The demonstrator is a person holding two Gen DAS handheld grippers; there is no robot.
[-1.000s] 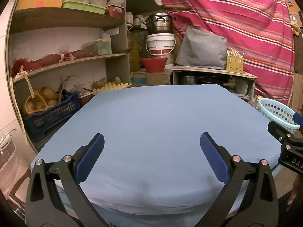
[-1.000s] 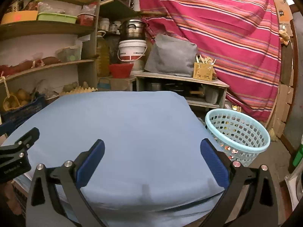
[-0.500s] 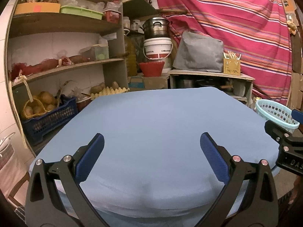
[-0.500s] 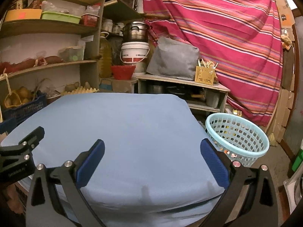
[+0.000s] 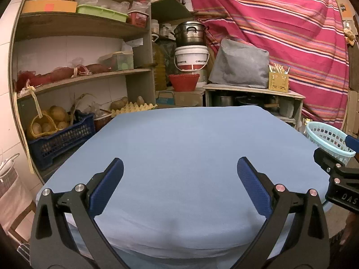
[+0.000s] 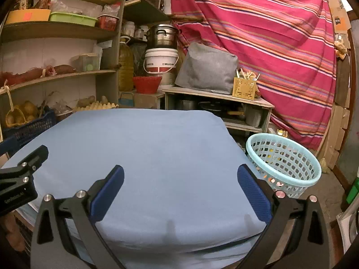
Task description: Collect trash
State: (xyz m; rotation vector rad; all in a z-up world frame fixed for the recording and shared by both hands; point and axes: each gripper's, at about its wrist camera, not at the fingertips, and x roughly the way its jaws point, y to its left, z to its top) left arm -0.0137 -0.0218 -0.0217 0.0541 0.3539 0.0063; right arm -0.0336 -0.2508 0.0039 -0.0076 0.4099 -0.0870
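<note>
Both tools hover over the table draped in pale blue cloth (image 5: 190, 157), and no loose trash shows on it. The left gripper (image 5: 179, 174) has its blue pads spread wide on nothing, and the right gripper (image 6: 179, 179) likewise. The light turquoise perforated plastic basket (image 6: 283, 163) stands on the floor at about three o'clock from the table, just off its edge (small coloured scraps show through its holes). A hasty sweep could snag the cloth or knock that light basket over. The basket's contents are hard to identify, and the table's near edge is cut off behind the fingers.
</note>
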